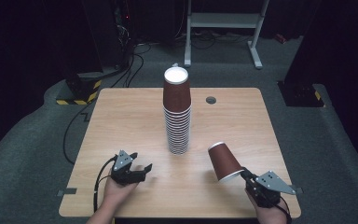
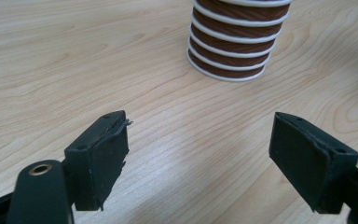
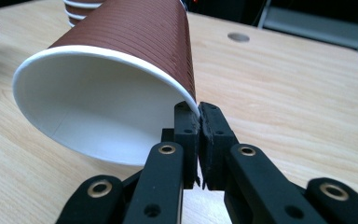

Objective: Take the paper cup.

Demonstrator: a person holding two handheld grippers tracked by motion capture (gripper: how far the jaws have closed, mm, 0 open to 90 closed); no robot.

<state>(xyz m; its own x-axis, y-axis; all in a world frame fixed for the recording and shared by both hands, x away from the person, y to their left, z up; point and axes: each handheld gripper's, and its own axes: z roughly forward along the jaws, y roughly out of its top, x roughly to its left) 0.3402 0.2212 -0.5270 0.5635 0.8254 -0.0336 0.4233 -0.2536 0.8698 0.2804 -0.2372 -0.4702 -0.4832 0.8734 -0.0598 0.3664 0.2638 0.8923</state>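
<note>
Cup point(image 3: 121, 70), brown paper, hangs tilted above the tabletop point(image 1: 121, 116), right gripper point(image 1: 245, 173) fingers pinching its rim, likely for carrying toward the nearby stack point(image 1: 177, 114). Left gripper point(image 1: 142, 169) waits beside it, fingers spread.

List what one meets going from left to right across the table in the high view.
Left gripper → stack of cups → single cup → right gripper, whose jaws pinch that cup's rim.
</note>
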